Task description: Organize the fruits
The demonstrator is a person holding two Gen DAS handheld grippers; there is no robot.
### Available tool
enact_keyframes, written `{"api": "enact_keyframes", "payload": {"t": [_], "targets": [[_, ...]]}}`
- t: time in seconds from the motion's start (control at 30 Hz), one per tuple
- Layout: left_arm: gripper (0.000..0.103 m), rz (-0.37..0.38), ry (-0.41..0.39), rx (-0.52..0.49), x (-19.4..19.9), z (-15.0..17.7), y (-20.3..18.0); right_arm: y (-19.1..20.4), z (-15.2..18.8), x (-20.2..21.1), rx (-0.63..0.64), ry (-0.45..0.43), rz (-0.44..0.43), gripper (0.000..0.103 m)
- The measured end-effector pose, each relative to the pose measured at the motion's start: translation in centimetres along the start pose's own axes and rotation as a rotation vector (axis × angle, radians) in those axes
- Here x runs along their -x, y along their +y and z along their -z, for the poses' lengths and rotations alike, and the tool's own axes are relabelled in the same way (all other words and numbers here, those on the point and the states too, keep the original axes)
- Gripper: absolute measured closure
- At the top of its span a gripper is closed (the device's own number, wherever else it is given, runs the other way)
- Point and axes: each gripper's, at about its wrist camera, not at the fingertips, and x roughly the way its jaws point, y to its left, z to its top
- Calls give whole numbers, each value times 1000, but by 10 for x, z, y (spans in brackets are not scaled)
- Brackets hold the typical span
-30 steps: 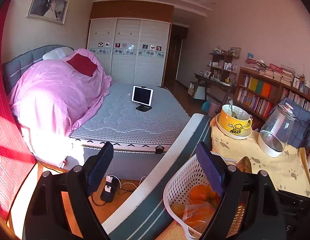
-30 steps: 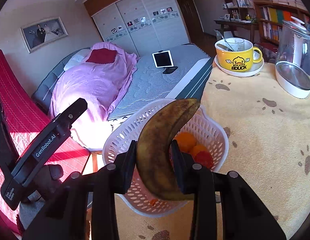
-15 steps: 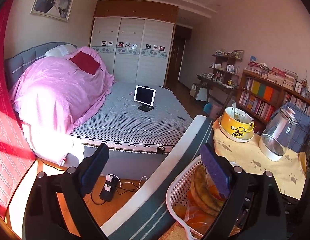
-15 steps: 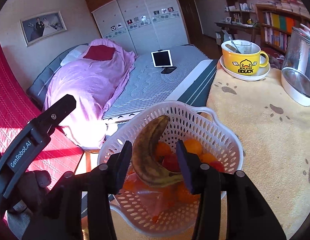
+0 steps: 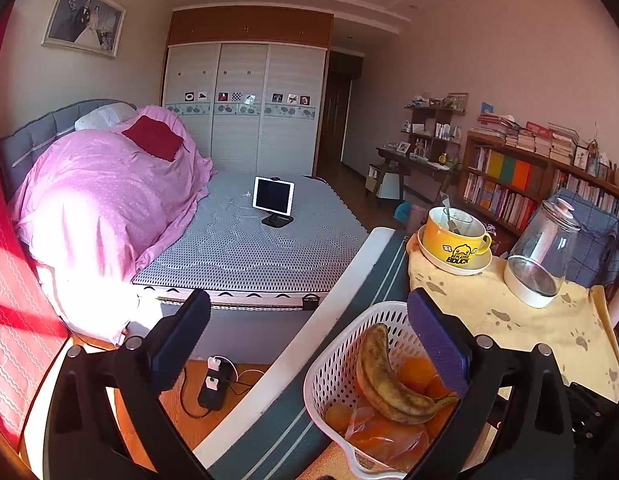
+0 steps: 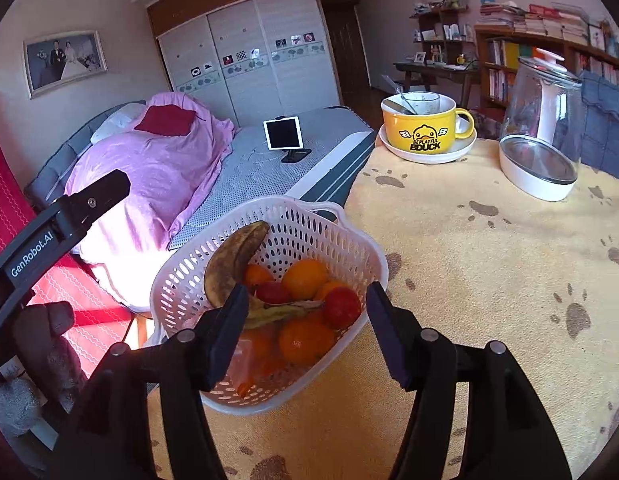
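A white perforated basket point(image 6: 181, 280) point(image 5: 329, 360) stands at the table's left edge. In it lies a brown-spotted banana point(image 6: 233, 260) point(image 5: 383, 376) on top of oranges point(image 6: 305, 278) and red fruits point(image 6: 341, 306), with a clear bag point(image 5: 383, 436) beneath. My right gripper point(image 6: 303, 316) hovers open just above the basket's near side, nothing between its fingers. My left gripper point(image 5: 307, 334) is open and empty, held left of the basket over the gap toward the bed. It also shows in the right wrist view as a black arm point(image 6: 57, 224) in a gloved hand point(image 6: 45, 344).
A yellow duck mug point(image 6: 423, 128) on a saucer and a glass kettle point(image 6: 543, 128) stand at the back of the paw-print tablecloth point(image 6: 489, 264). Beyond the table's left edge are a bed point(image 5: 245, 240) with a tablet point(image 5: 273, 196), and a power strip point(image 5: 213, 388) on the floor.
My right gripper went from shut on the banana above the basket to open; the banana now lies in the basket and the gripper has drawn back. The left gripper stayed open.
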Motion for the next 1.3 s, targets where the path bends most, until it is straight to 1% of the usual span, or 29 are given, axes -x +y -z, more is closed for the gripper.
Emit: {"api": "enact_keyframes", "payload": {"t": [0.03, 0.07, 0.23, 0.3, 0.37, 0.47, 0.53, 0.67, 0.77, 0.83, 0.93, 1.3], "targets": [[3, -4, -4, -9, 1, 0, -2, -2, 2, 4, 0, -8, 12, 24], [3, -9, -9, -17, 3, 0, -3, -5, 5, 8, -2, -18, 23, 19], [3, -7, -19, -64, 11, 1, -12, -8, 16, 24, 41, -40, 64, 16], [3, -6, -23, -113, 15, 4, -19, -5, 20, 32, 76, -53, 89, 14], [3, -21, -28, -166, 21, 9, -24, -3, 24, 41, 112, -77, 111, 10], [3, -25, -21, -215, 30, 18, -26, 2, 31, 55, 154, -110, 124, 9], [3, -42, -18, -245, 36, 24, -28, 6, 35, 61, 177, -123, 127, 8], [3, -59, -28, -302, 52, 35, -32, 13, 43, 66, 199, -118, 105, 7], [3, -54, -31, -343, 63, 42, -36, 19, 46, 68, 219, -115, 96, 7], [3, -65, -29, -361, 67, 45, -38, 23, 47, 70, 233, -116, 98, 5], [3, -71, -24, -367, 68, 46, -41, 26, 47, 72, 243, -120, 107, 5], [3, -141, -12, -367, 59, 46, -37, 32, 45, 69, 259, -111, 139, 5]]}}
